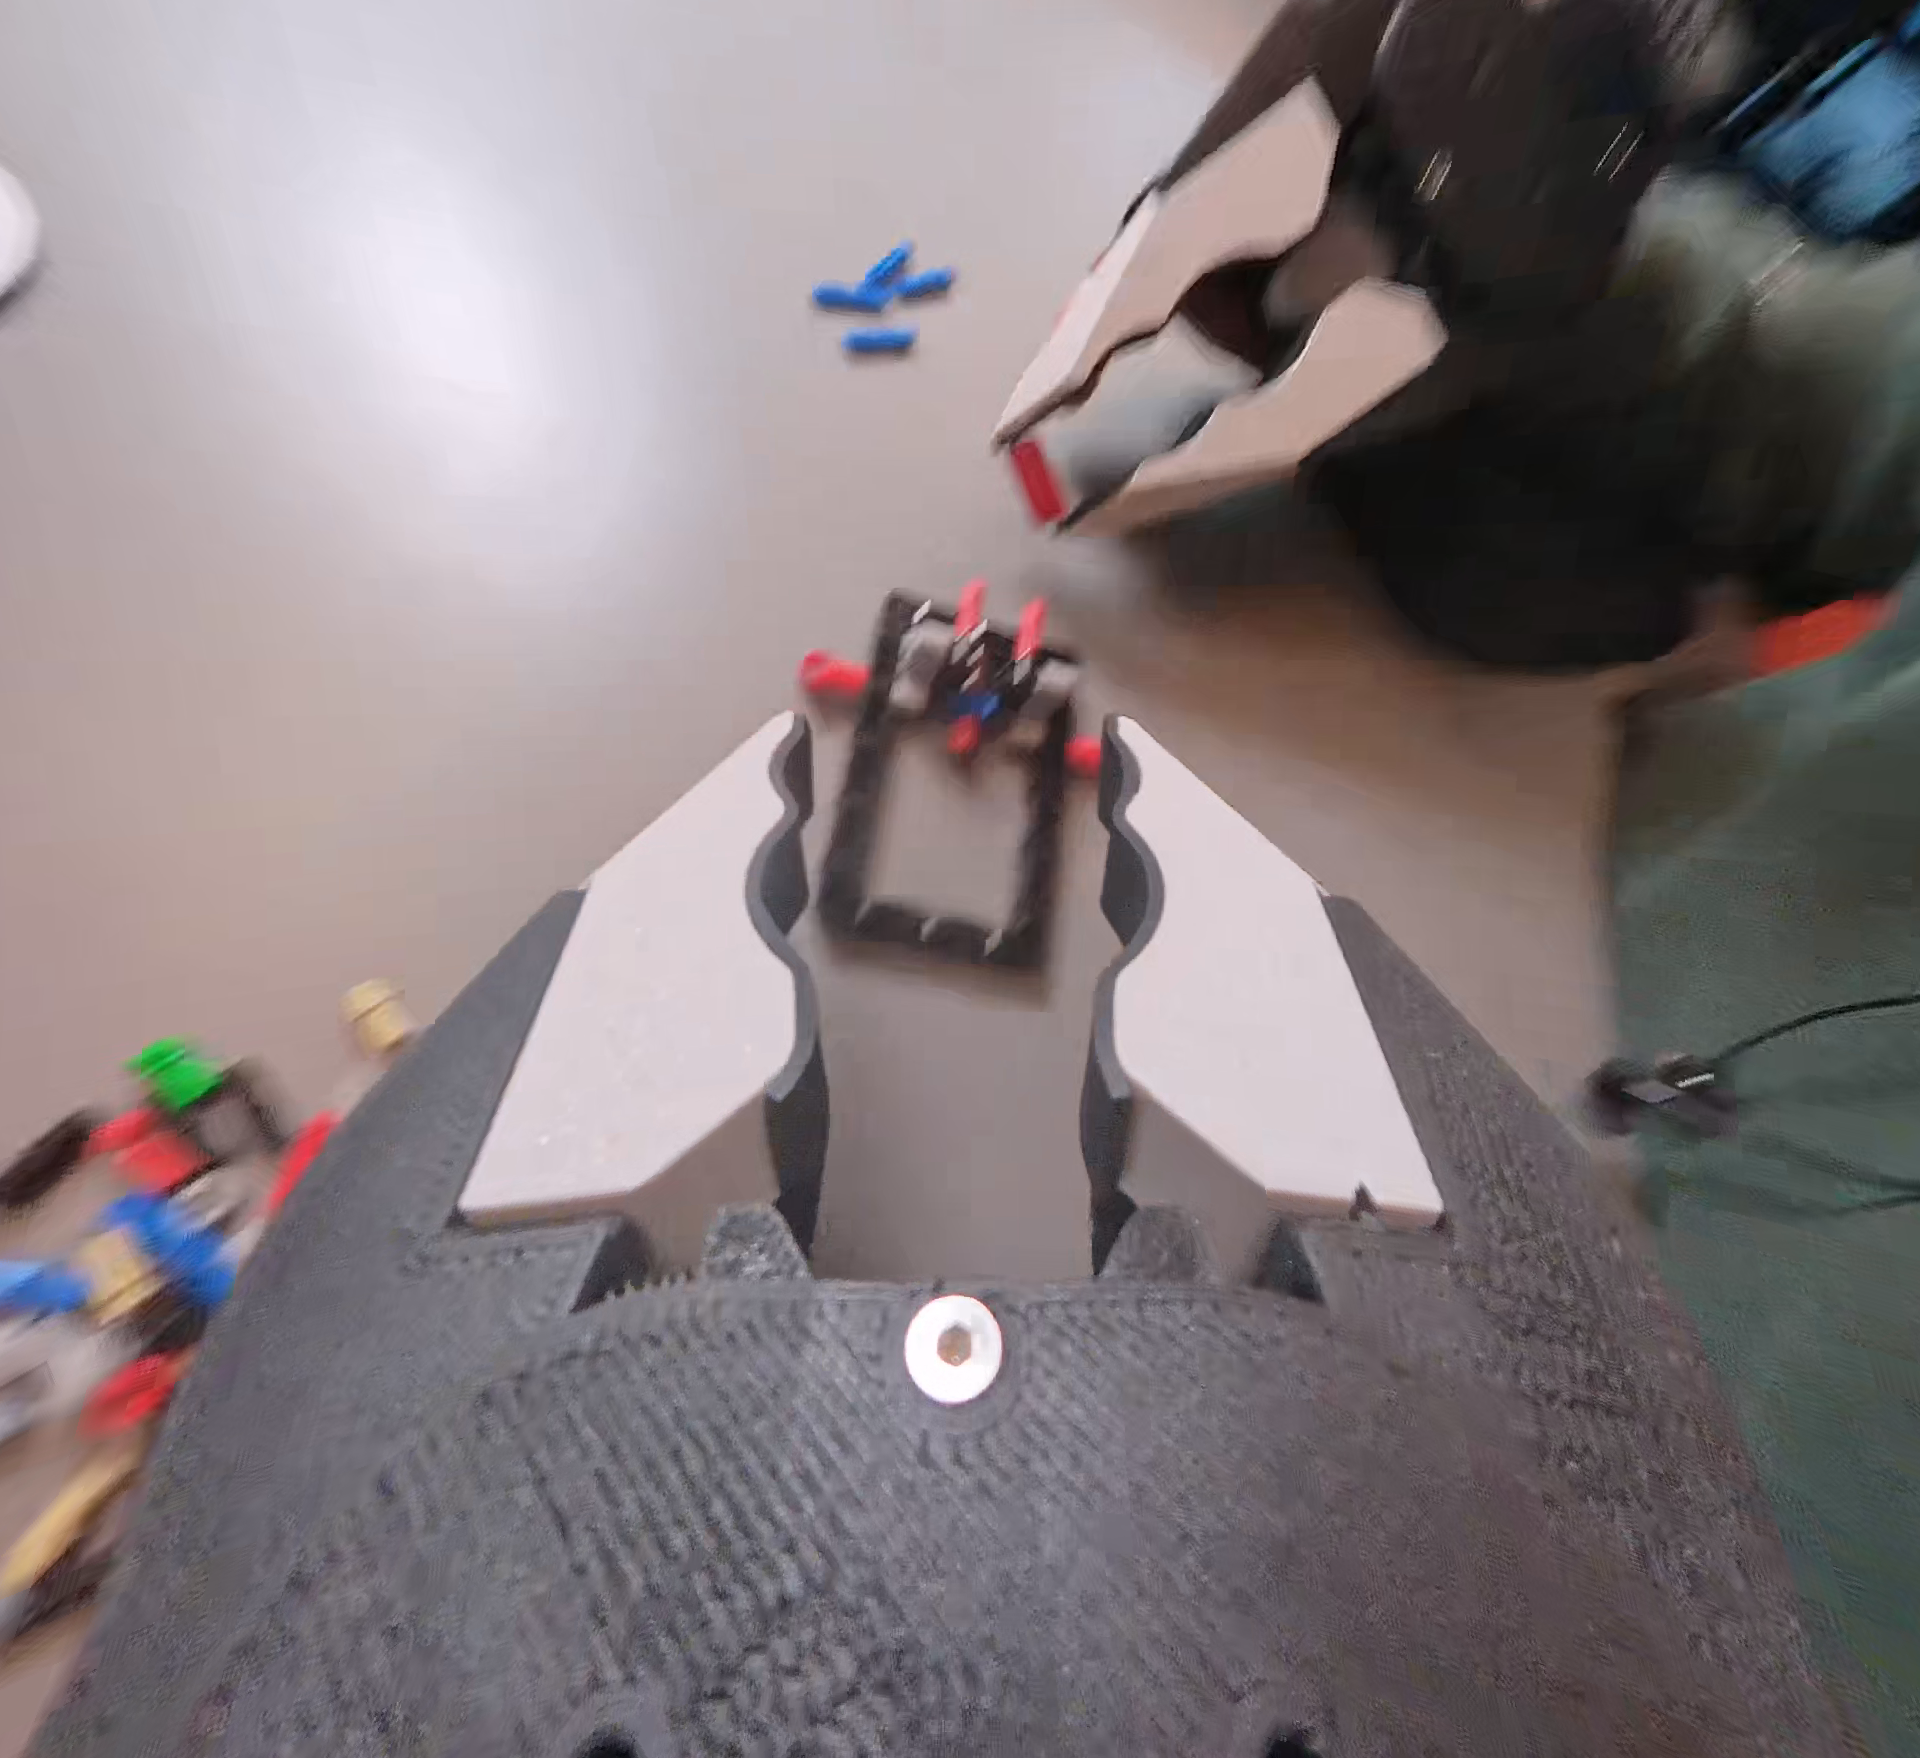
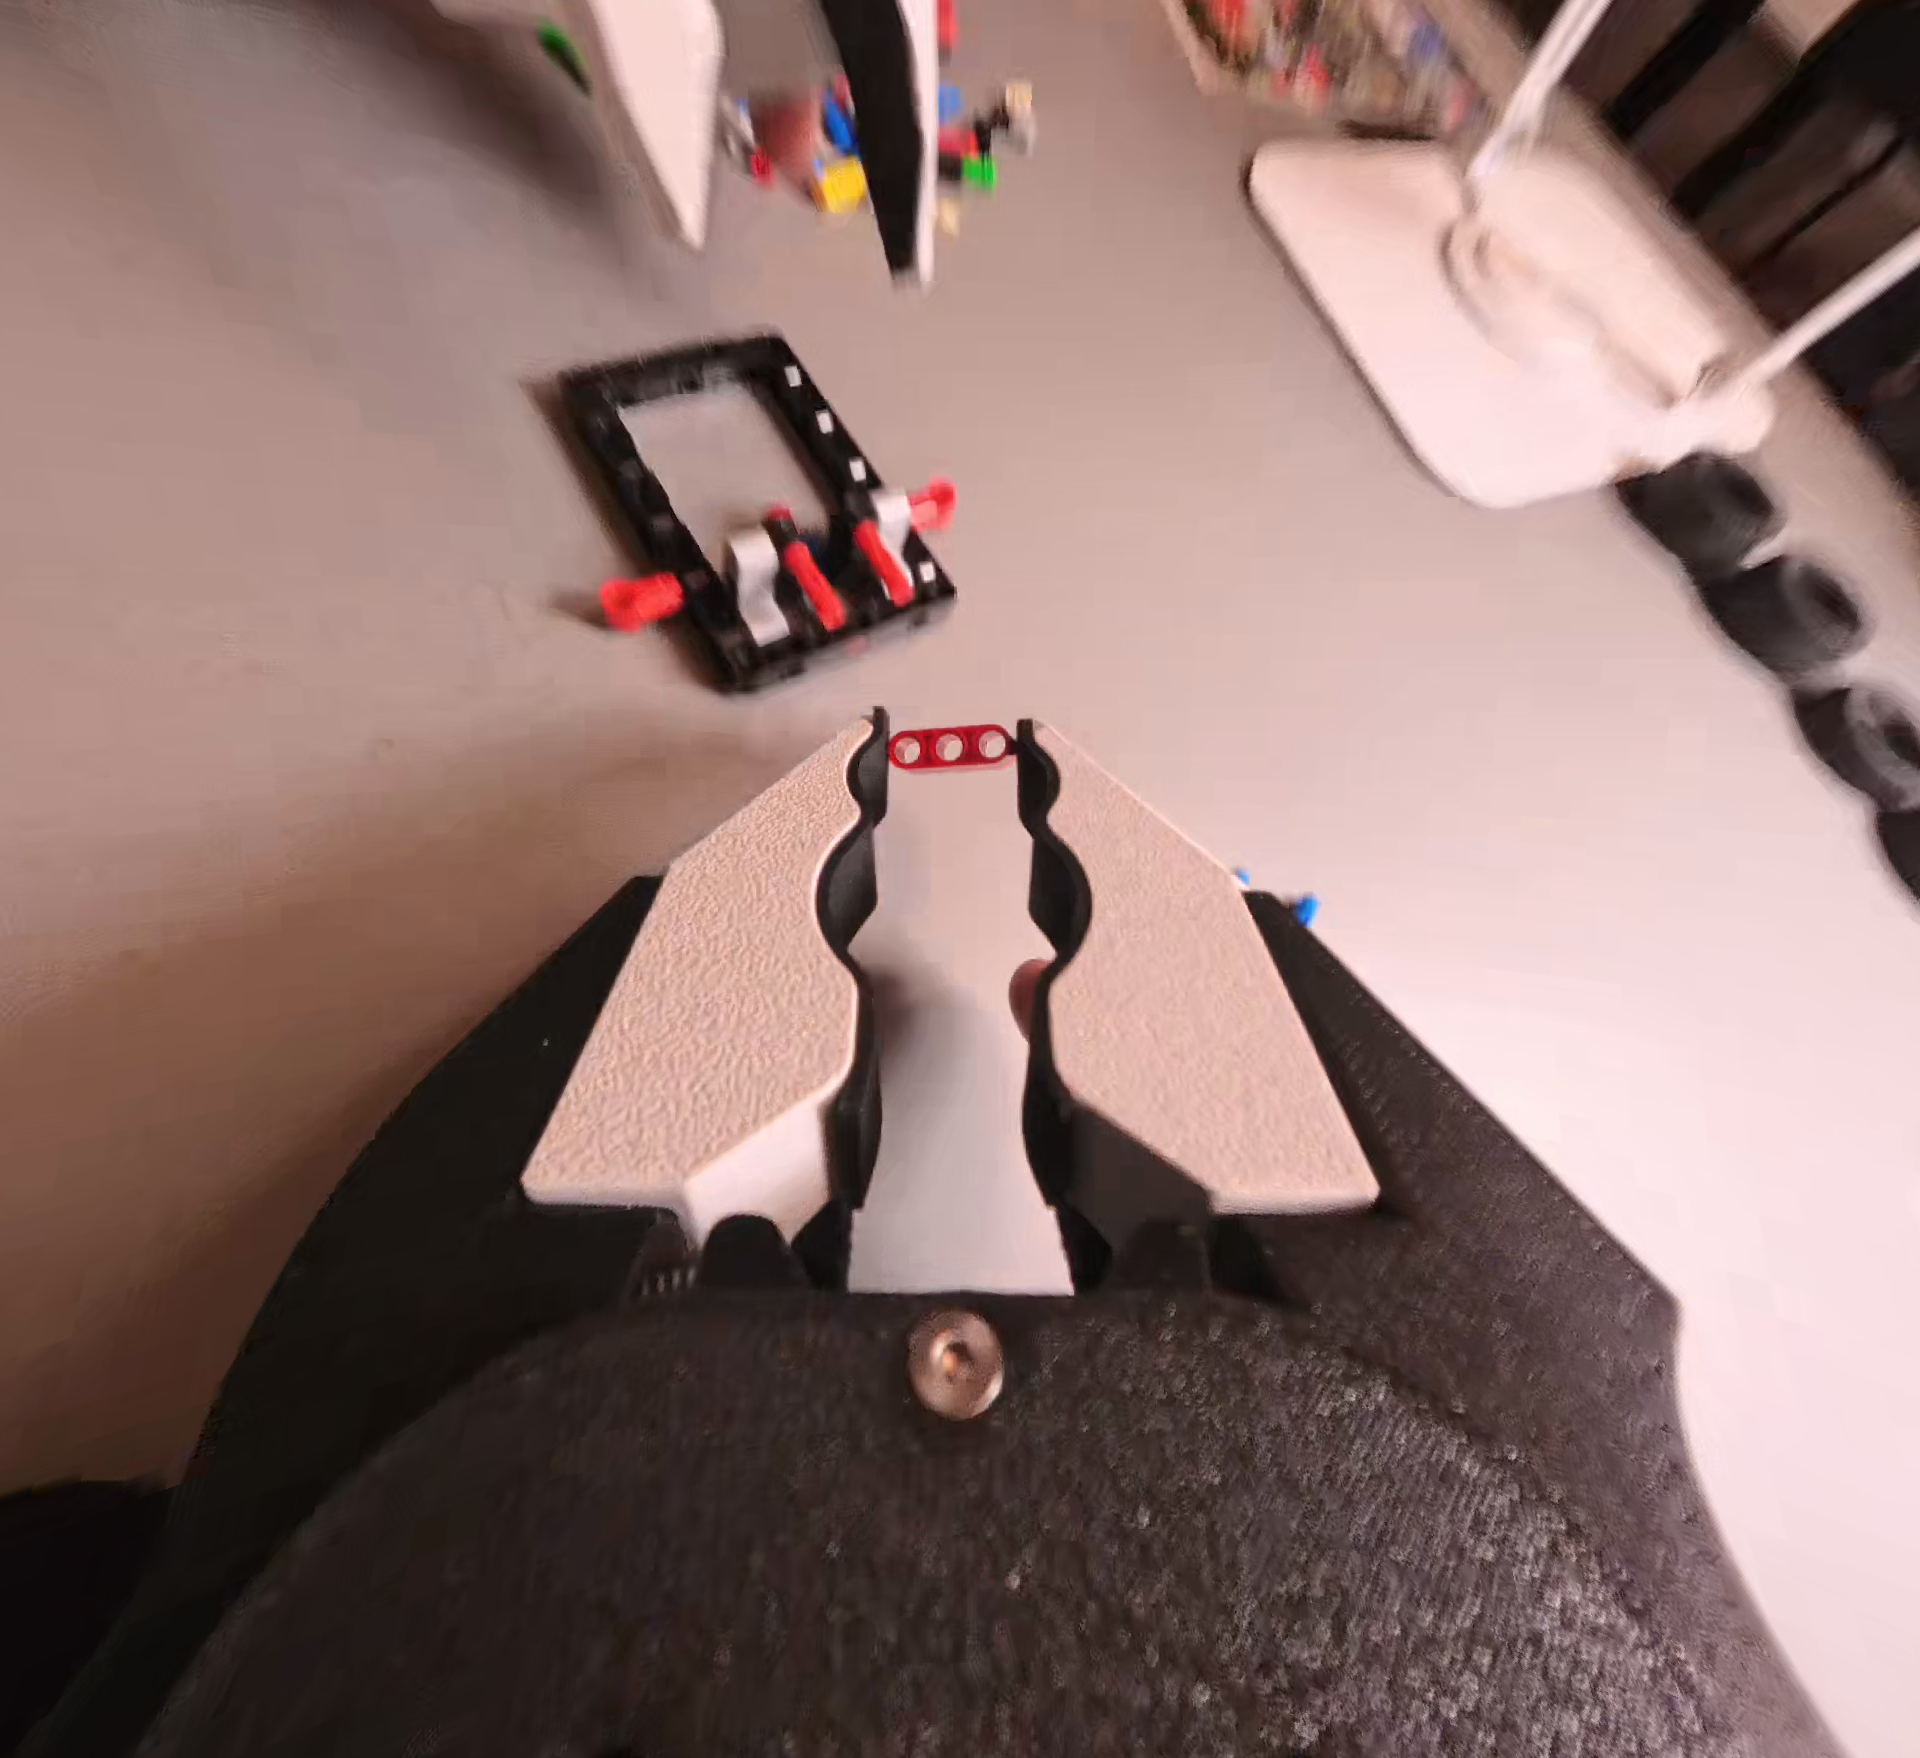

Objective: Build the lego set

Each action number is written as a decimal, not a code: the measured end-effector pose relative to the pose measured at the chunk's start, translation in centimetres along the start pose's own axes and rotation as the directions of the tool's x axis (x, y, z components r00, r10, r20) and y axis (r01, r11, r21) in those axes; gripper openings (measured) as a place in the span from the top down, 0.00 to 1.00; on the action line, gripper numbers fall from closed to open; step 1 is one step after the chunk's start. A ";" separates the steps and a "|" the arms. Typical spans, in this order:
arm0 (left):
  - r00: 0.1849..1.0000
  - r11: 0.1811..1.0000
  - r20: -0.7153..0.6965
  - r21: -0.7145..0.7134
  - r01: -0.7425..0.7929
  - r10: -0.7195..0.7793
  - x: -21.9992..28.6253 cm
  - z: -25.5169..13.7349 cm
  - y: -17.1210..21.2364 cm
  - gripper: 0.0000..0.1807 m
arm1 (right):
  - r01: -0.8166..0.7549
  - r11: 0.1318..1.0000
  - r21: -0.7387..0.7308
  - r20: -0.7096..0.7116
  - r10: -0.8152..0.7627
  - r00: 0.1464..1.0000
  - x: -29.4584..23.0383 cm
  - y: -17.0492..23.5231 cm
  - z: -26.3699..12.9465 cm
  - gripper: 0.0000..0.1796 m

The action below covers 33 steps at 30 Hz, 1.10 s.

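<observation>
A black rectangular lego frame lies flat on the grey table, with grey and red parts fitted at one end. It also shows in the right wrist view. My left gripper is open and empty, hovering just short of the frame. My right gripper is shut on a short red three-hole beam held between its fingertips, a little before the frame's fitted end. In the left wrist view the right gripper hangs above and right of the frame with the red beam at its tip.
Several loose blue pins lie beyond the frame. A pile of mixed coloured pieces sits at the left. A white lamp base and a row of black tyres stand at the right. A dark green sleeve is at the right edge. About 9 cm separates my left fingertips from my right. My left gripper's tips are some 25 cm from the white lamp base.
</observation>
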State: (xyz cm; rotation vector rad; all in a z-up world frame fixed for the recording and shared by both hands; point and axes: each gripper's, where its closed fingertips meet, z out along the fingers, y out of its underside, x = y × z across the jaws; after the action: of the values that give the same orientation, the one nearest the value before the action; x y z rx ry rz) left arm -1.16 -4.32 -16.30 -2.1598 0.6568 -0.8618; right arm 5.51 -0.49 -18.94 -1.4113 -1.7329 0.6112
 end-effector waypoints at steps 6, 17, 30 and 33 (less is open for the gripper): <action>0.952 0.953 0.169 -0.211 -0.218 0.256 -1.9 0.4 5.1 0.61 | -0.038 0.996 -0.087 0.062 0.043 0.997 -0.1 1.0 1.0 0.87; 0.901 0.919 0.190 -0.133 -0.370 0.390 -2.3 -1.1 2.0 0.78 | -0.029 0.992 0.123 0.186 0.006 0.983 -2.5 -1.9 0.0 0.87; 0.708 0.892 -0.678 0.175 0.416 -0.197 8.7 -1.3 -3.5 0.87 | -0.040 0.795 0.605 0.164 -0.075 0.983 -4.8 -10.8 -4.7 0.88; 0.684 0.881 -0.693 0.151 0.448 -0.229 9.0 -0.9 -3.6 0.94 | -0.031 0.794 0.607 0.157 -0.082 0.984 -5.0 -10.9 -4.6 0.88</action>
State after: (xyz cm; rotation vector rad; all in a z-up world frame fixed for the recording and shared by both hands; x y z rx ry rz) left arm 4.66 -8.44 -9.69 -1.6753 0.3868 -1.8606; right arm 3.37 -8.64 -9.25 -0.8885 -1.4795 1.1879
